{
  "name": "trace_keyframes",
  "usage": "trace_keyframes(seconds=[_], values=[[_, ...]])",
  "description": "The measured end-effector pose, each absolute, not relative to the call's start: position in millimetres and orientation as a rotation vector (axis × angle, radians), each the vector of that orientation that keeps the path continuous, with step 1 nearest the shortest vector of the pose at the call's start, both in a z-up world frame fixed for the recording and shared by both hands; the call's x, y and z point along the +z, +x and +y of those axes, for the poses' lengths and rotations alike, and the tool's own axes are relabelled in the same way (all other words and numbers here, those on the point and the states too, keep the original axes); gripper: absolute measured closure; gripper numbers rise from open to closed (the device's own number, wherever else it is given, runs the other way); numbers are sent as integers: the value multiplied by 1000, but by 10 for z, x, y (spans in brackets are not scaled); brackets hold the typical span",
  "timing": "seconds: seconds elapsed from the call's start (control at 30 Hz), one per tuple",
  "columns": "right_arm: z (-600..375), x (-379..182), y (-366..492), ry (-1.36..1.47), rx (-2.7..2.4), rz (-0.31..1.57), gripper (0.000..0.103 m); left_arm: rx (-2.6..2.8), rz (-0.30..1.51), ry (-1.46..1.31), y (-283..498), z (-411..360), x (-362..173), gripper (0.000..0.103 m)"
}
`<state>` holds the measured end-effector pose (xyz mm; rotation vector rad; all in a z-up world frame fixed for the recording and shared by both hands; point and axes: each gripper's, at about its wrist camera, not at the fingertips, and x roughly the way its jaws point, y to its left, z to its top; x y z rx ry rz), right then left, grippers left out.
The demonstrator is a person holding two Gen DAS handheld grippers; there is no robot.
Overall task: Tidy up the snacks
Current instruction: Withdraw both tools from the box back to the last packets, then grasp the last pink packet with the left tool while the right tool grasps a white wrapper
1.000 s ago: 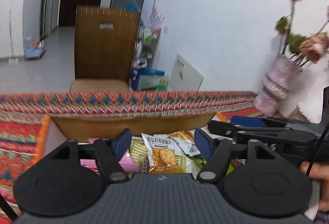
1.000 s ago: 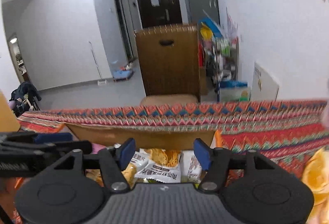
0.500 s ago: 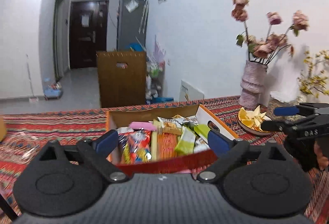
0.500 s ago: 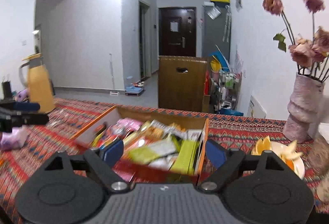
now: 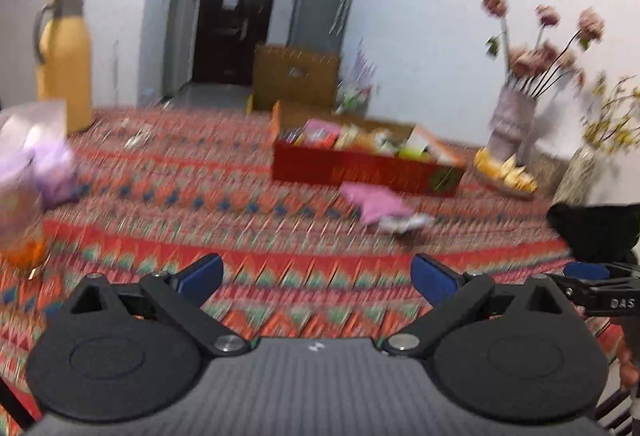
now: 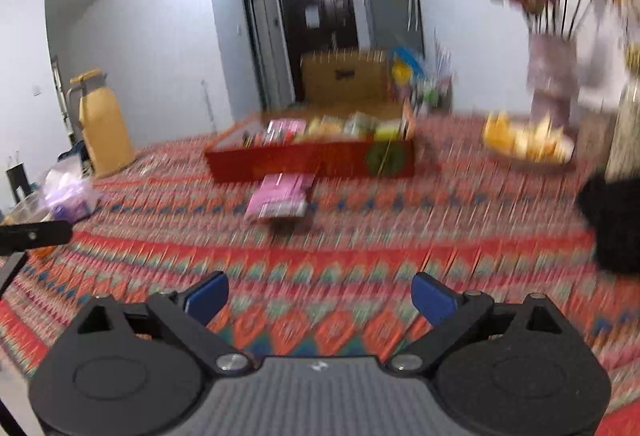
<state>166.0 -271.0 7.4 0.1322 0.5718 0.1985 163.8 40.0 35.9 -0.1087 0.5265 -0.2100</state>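
Before the red snack box (image 6: 312, 160), pink packet (image 6: 280, 198), long axis boxward.

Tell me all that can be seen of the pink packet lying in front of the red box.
The pink packet is a flat, soft-looking pouch, pink with a paler printed end nearest the camera. It lies flat on the patterned tablecloth, outside the red box and just before its front wall. No gripper touches it. Blur hides its print.

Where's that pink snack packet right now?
The pink packet lies flat on the patterned tablecloth, just in front of the red snack box, outside it, mid-table in both views and ahead of both open grippers.
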Motion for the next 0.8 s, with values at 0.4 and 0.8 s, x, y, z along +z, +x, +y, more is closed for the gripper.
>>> trace_keyframes(seconds=[0.4, 0.8], values=[[-2250, 175, 2520, 38, 314, 562, 8, -162, 478, -153, 1649, 622, 339, 1], [-2131, -302, 3536, 49, 319, 710, 53, -231, 488, -60, 2426, 198, 423, 1]])
